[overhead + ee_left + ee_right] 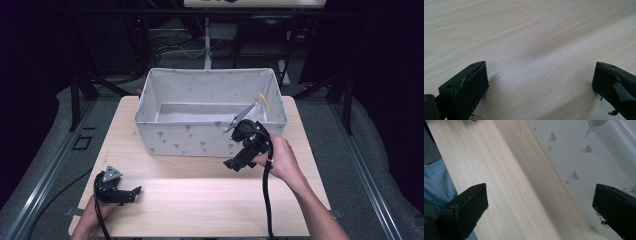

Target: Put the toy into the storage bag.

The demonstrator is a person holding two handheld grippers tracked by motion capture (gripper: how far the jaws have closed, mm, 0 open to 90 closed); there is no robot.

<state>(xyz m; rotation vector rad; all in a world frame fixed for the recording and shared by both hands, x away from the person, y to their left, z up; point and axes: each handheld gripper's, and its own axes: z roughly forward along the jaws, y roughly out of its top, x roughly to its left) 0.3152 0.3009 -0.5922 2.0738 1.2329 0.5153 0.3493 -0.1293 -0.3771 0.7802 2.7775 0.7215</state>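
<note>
Left gripper (134, 191): low over the bench's (200, 200) near left corner, fingers spread wide, holding nothing.
Right gripper (231, 164): just before the fabric bin's (200, 137) front wall, fingers wide apart, empty.
Bin: at the bench's far middle.

Both forearms are bare, with no sleeve showing, and blue trousers show in the right gripper view. The left gripper (131, 192) is black and blocky, with a grey three-cornered plate on top and a black cable trailing near. The right gripper (231, 164) is black too, with a grey plate and a thick black cable. Each has two square-ended black jaws with screw holes; one left pad (621, 91) is frayed.
</note>
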